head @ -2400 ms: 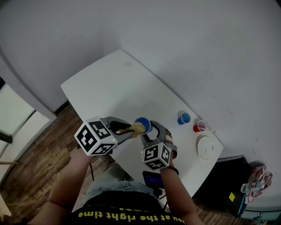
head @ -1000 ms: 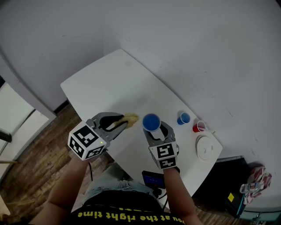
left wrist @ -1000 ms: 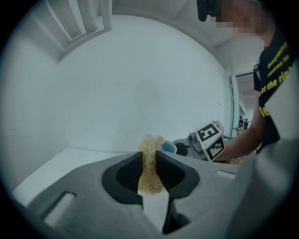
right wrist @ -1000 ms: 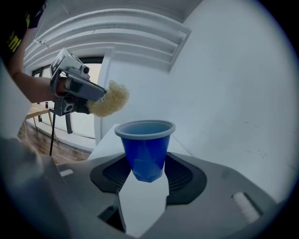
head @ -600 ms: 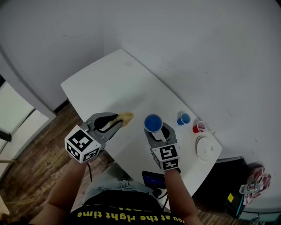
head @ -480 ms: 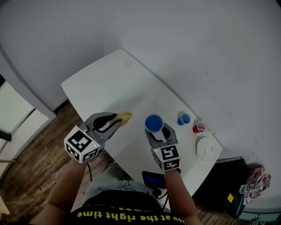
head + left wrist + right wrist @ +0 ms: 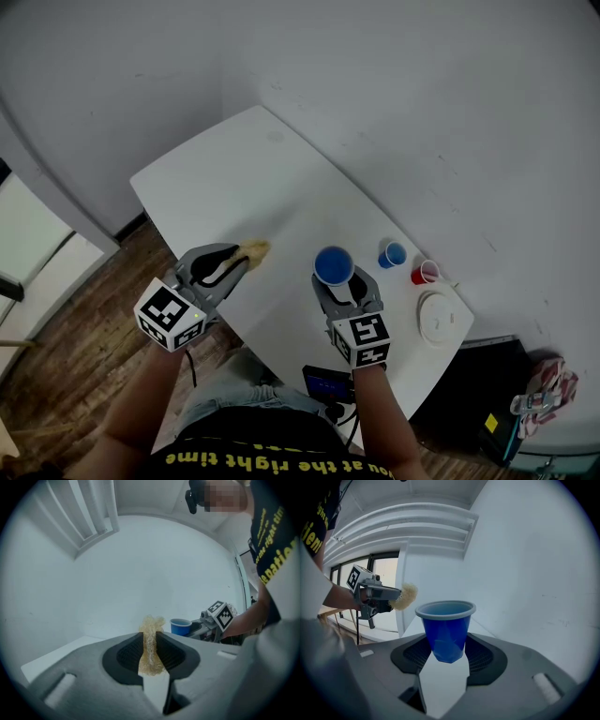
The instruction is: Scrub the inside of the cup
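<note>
A blue plastic cup (image 7: 333,265) (image 7: 446,629) stands upright between the jaws of my right gripper (image 7: 340,280) (image 7: 447,654), which is shut on its lower part, dented by the squeeze. My left gripper (image 7: 236,260) (image 7: 150,645) is shut on a tan, fibrous scrub pad (image 7: 254,249) (image 7: 151,644) that sticks out past its tips. Pad and cup are well apart, the pad to the left of the cup above the white table (image 7: 246,187). In the right gripper view the pad (image 7: 406,595) shows left of the cup's rim; the left gripper view has the cup (image 7: 180,626) at right.
Near the table's right end stand a small blue cup (image 7: 393,253), a red cup (image 7: 425,272) and a white round lid or plate (image 7: 439,316). A white wall runs behind the table. Wooden floor lies to the left, and a dark device (image 7: 327,383) sits by the near edge.
The pad has come out of the cup. My left gripper has drawn back to the left with it, and my right gripper has shifted slightly right with the cup upright.
</note>
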The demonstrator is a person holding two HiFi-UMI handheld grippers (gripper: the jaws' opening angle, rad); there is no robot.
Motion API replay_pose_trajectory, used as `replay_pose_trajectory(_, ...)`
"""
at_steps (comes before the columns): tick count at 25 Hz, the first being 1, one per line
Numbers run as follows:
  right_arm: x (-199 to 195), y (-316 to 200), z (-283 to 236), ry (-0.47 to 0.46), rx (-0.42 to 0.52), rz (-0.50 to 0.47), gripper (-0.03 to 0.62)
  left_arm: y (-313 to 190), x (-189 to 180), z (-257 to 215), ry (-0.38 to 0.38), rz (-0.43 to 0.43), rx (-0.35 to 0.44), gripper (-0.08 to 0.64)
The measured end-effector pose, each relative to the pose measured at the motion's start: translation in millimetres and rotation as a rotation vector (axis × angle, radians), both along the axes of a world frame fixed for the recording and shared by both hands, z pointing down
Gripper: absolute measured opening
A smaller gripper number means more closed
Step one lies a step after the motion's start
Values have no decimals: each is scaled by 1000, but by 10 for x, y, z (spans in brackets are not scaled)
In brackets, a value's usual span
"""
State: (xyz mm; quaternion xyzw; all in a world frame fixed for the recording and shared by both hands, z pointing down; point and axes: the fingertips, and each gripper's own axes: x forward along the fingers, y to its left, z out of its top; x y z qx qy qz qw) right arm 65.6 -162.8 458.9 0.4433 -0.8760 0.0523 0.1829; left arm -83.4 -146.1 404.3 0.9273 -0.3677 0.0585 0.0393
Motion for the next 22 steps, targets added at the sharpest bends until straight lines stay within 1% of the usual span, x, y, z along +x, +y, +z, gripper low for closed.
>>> replay_pose_trajectory(7,7,22,-88,-38,18,-9,230,35,-38,40,7,-10,24,87)
replay_pose_trajectory(12,-12,34,-157,-54,47,-22,227,71,-65,100,8,-16,15,87)
replay_pose_trajectory(22,-6,57,-201,-75,55,-16,227,112,-89,119,-6,-25,25,87)
